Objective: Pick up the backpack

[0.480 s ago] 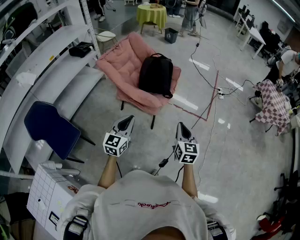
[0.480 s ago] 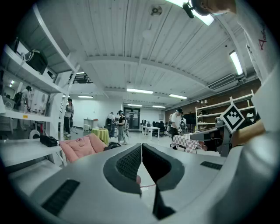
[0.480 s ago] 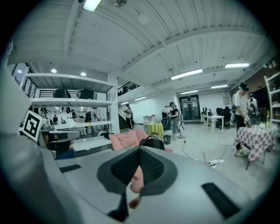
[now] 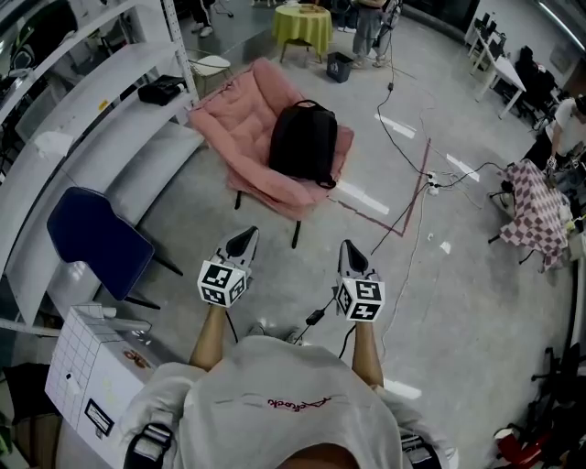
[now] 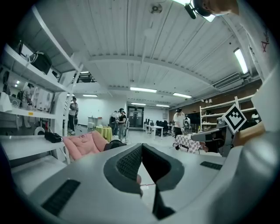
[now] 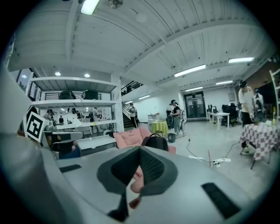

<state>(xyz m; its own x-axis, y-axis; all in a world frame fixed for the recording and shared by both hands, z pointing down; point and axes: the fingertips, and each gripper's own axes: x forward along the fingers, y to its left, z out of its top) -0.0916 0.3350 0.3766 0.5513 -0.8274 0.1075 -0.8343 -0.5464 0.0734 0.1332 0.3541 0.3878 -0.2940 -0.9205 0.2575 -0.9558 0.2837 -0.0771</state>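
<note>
A black backpack (image 4: 304, 143) stands upright on a pink folding lounge chair (image 4: 240, 137) some way ahead of me in the head view. My left gripper (image 4: 248, 234) and right gripper (image 4: 347, 247) are held side by side over the floor, both well short of the chair. Each is shut with nothing between its jaws. From the left gripper view only the backpack's top (image 5: 114, 143) shows over the pads, beside the pink chair (image 5: 83, 146). In the right gripper view the backpack (image 6: 156, 141) rises above my shut right gripper (image 6: 141, 151).
White shelving (image 4: 87, 110) runs along the left, with a dark bag (image 4: 161, 91) on it. A blue chair (image 4: 96, 240) and a white box (image 4: 92, 380) stand near my left side. Cables (image 4: 407, 183) cross the floor at right. A yellow-covered table (image 4: 301, 26) stands beyond, people farther off.
The whole scene has slid slightly toward me in the head view, and both grippers sit a touch higher in the picture. Both stay shut.
</note>
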